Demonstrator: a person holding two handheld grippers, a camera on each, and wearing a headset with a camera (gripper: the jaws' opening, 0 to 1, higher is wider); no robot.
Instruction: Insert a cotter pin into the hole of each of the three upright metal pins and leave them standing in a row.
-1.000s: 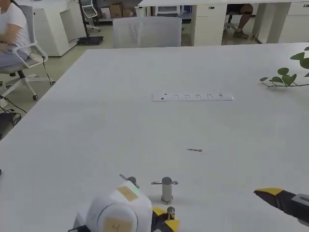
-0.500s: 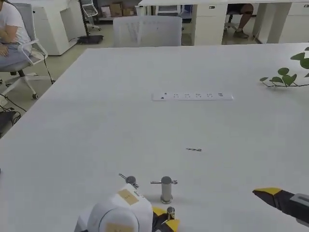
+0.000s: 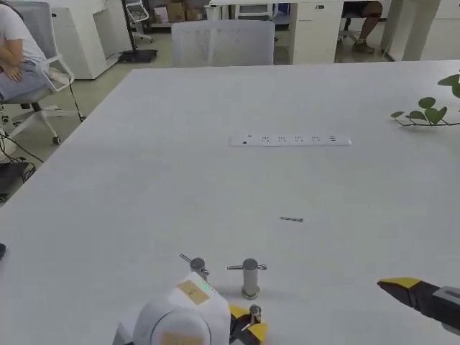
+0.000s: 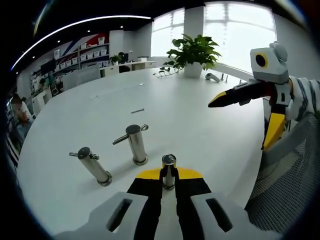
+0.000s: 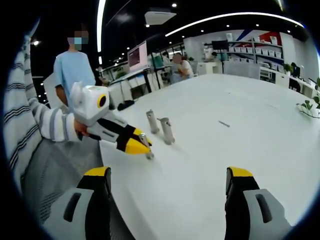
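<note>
Gripped the bare third metal pin point(image 4: 168, 165) upright in the clenched left gripper point(image 4: 169, 175), at 6 o'clock of the fitted middle pin point(image 3: 249, 277). Showed the right gripper point(image 5: 168, 172) spread wide, empty. Called, likely, for pinching the loose cotter pin point(image 3: 291, 219), on the table point(image 3: 144, 180) at 1 o'clock, near one end, then squaring it to the hole.
</note>
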